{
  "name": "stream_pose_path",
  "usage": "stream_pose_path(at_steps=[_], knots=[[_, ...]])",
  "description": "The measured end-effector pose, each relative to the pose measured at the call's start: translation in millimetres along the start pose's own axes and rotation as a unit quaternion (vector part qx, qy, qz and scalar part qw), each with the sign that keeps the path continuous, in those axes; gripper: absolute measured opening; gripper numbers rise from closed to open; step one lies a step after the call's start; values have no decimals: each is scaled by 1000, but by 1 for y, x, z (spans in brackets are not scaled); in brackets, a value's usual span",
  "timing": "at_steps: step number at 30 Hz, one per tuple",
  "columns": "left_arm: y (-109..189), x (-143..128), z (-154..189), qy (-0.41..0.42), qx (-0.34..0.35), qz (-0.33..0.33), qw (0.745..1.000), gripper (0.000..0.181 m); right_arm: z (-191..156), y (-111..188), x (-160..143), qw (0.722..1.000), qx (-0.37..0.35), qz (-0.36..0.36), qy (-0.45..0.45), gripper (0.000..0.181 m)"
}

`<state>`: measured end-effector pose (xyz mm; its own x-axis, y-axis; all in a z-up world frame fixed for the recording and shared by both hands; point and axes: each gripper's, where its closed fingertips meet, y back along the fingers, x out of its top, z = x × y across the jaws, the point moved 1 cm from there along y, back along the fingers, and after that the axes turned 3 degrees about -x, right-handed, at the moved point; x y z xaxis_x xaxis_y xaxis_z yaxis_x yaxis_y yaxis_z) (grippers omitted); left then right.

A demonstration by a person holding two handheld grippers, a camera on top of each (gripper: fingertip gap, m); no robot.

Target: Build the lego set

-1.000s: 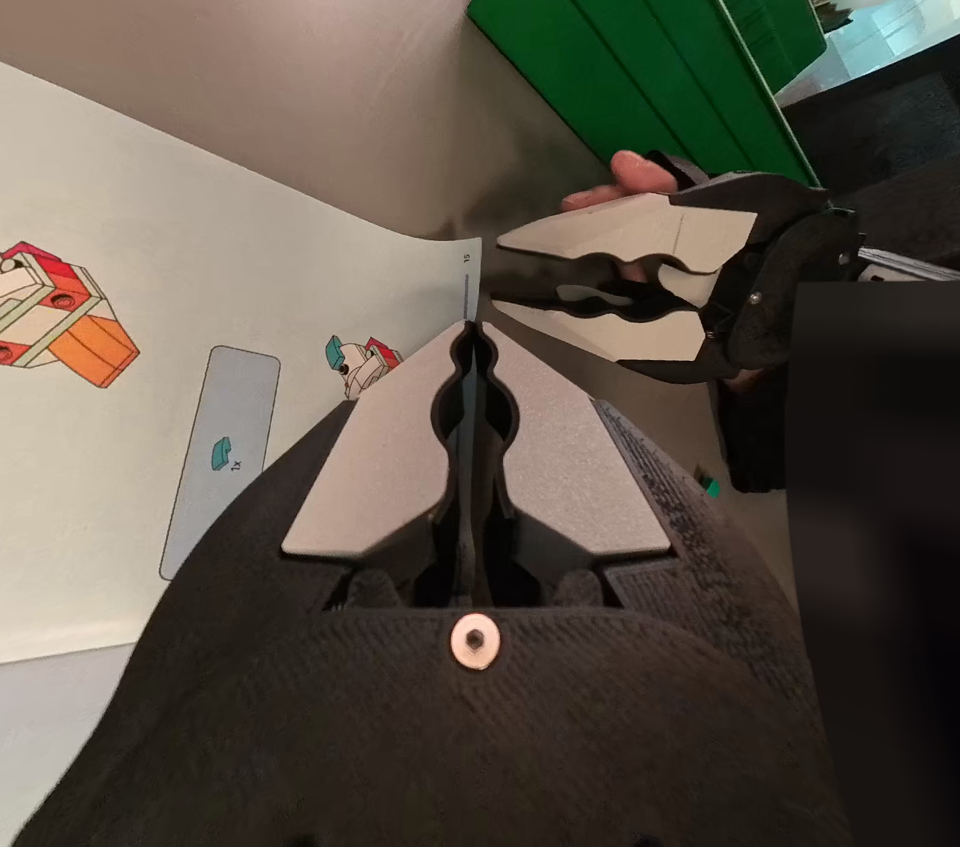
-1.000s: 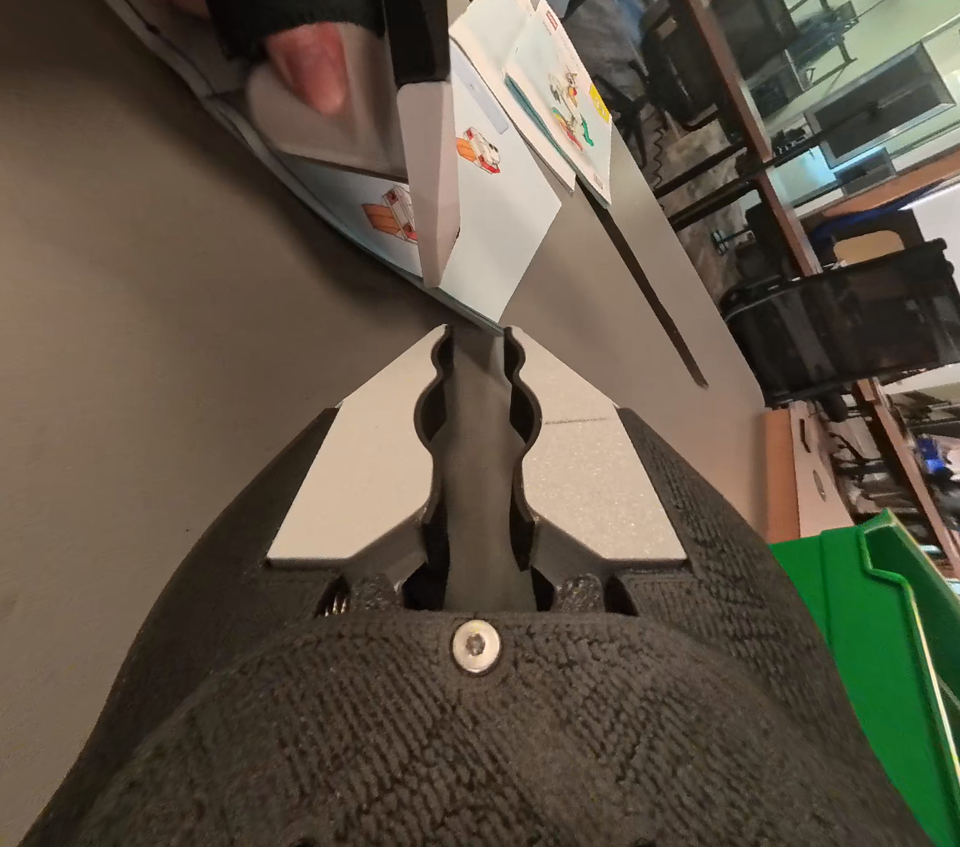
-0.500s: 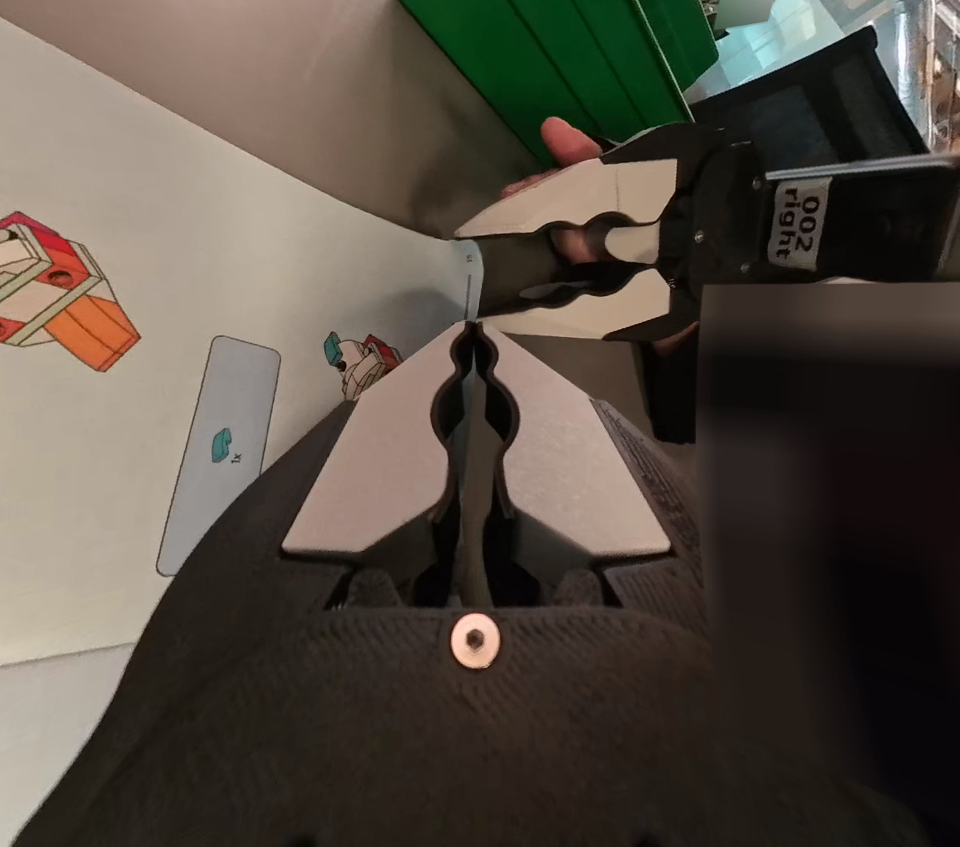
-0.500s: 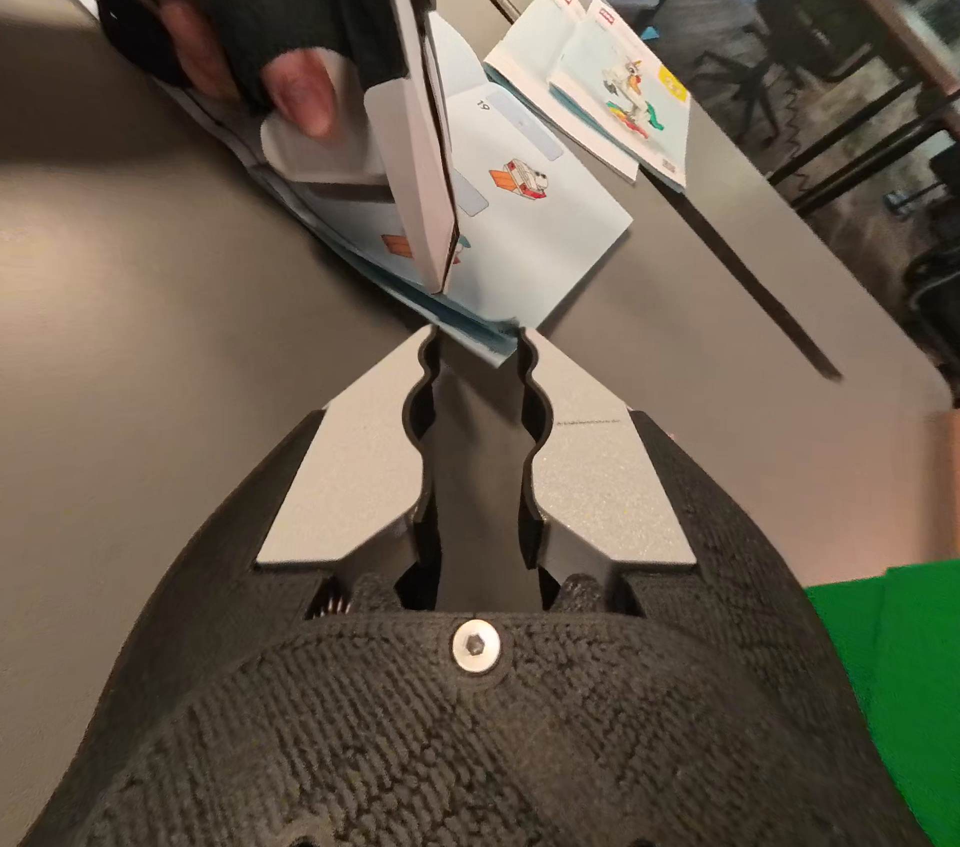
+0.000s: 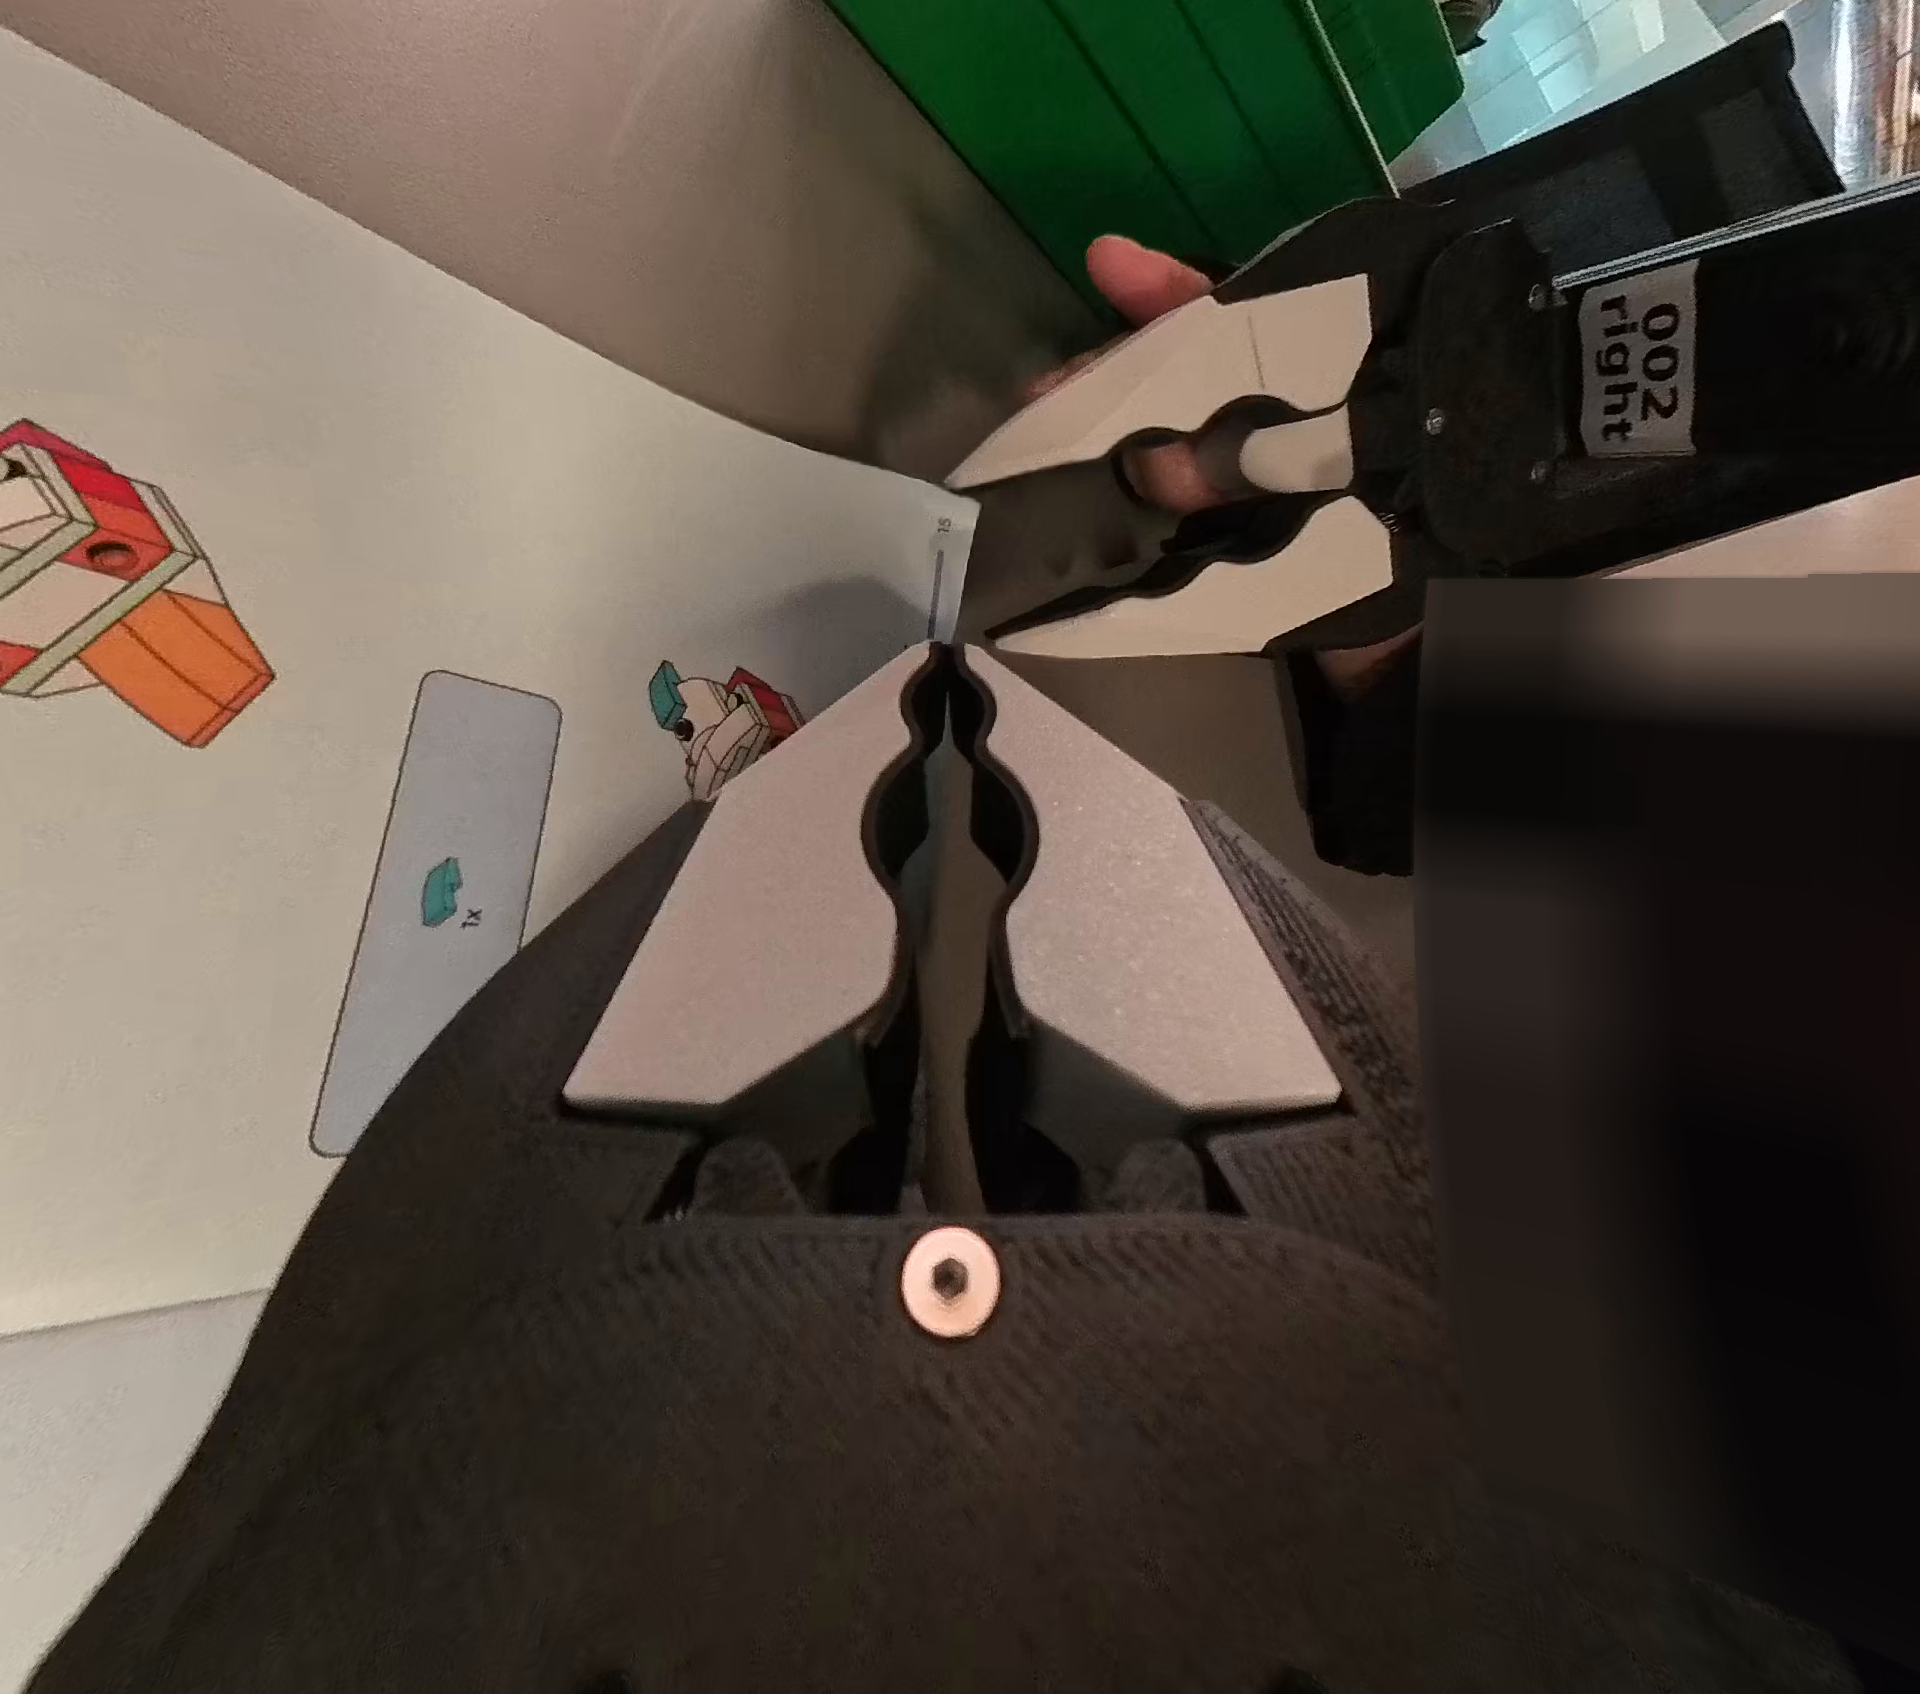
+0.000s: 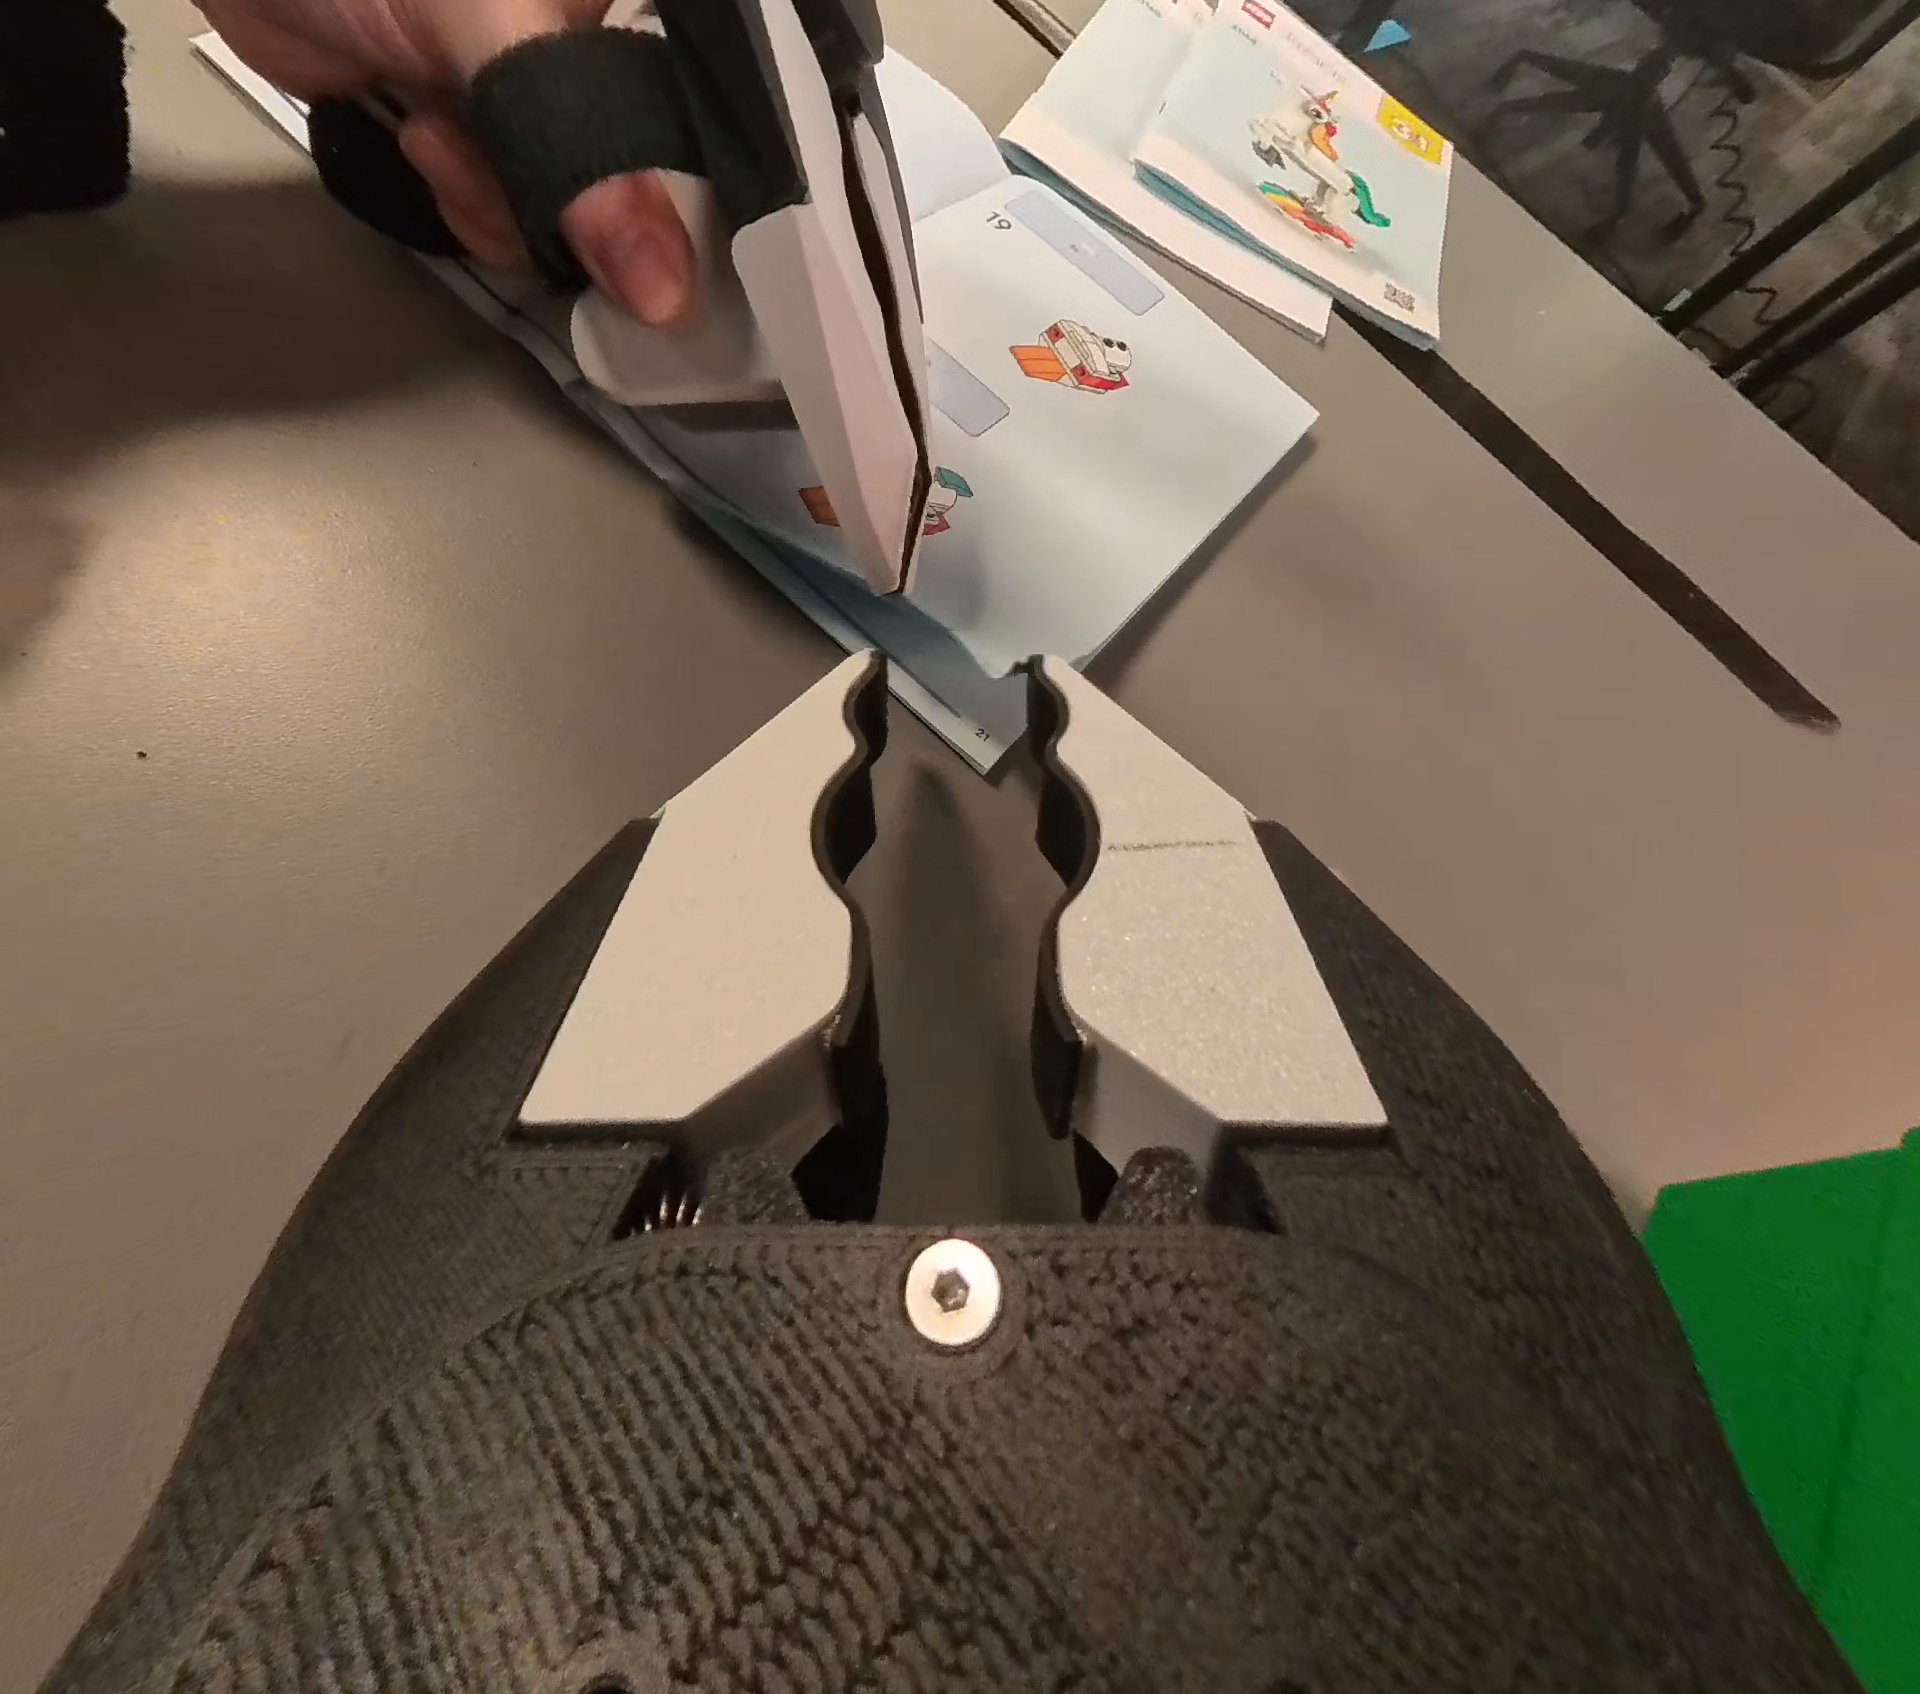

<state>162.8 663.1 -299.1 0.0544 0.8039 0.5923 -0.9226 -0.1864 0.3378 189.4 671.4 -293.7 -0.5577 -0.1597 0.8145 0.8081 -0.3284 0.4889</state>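
Grey tabletop (image 6: pixel 312 813) carried only paperwork: the left gripper (image 6: pixel 902 579), jaws pinched together on a page corner of the open instruction booklet (image 6: pixel 1122 481), sat left of the right gripper (image 6: pixel 956 670), whose jaws stood slightly parted and empty at the booklet's near corner. No bricks or model showed, so building seemed barely begun; whether the green bin (image 5: pixel 1122 13) held parts was hidden.
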Motion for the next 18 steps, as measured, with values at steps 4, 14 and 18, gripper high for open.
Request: stream_pose_path(at_steps=[4, 14, 18], knots=[[0, 1, 0, 3, -3, 2, 1000, 0, -4, 0, -2, 1000, 12, -8, 2, 17], [1, 2, 0, 8, -7, 5, 1000, 0, -9, -4, -8, 999, 13, -32, 29, 16], [1, 2, 0, 8, -7, 4, 1000, 0, -8, -5, -9, 999, 12, -37, 29, 20]])
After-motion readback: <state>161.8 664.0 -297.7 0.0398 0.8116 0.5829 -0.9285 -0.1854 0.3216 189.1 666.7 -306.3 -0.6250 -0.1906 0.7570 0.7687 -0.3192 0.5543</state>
